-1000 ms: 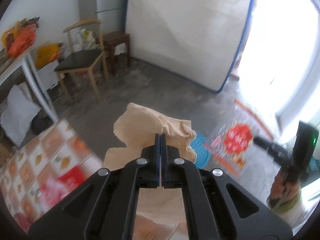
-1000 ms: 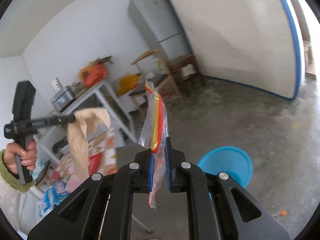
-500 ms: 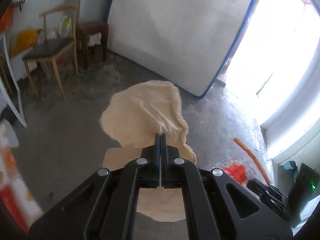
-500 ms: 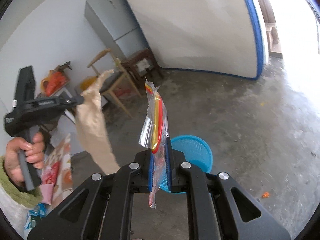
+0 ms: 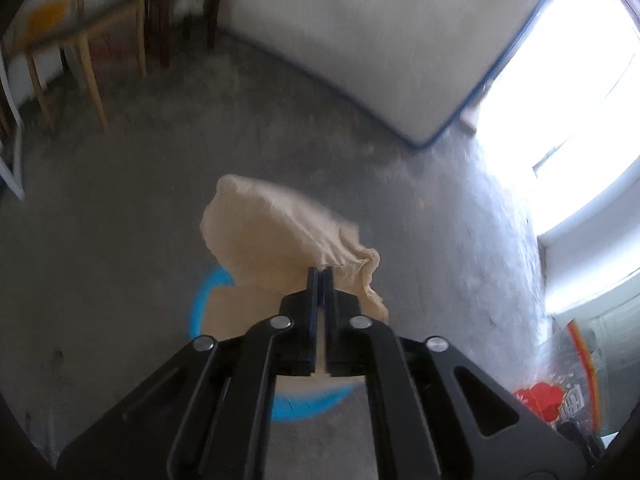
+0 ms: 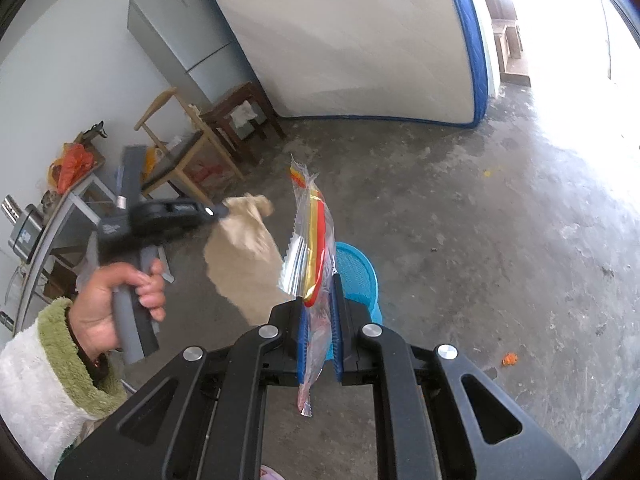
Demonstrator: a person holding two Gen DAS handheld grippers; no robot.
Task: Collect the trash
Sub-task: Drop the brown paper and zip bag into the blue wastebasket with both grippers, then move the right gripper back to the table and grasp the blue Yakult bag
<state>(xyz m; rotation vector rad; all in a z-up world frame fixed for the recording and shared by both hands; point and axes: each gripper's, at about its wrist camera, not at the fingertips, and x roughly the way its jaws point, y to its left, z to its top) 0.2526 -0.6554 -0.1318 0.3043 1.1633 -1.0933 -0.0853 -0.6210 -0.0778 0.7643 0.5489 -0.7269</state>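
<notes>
Paper (image 5: 276,236): tan, crumpled, hanging from the left gripper (image 5: 320,276) above the blue basket (image 5: 200,304).
Left gripper: jaws have just been opening to a narrow slit; paper between them at the tips.
Wrapper (image 6: 310,248): clear with red and yellow stripes, upright in the right gripper (image 6: 319,284).
Right gripper: pinched closed on wrapper.
Basket: on the concrete floor (image 6: 460,208), just beyond both grippers.
Hand (image 6: 116,300): around left gripper's handle.

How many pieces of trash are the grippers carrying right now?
2. A crumpled tan paper hangs from the left gripper over the blue basket; a clear snack wrapper is clamped in the right gripper. Anything already in the basket is hidden.
</notes>
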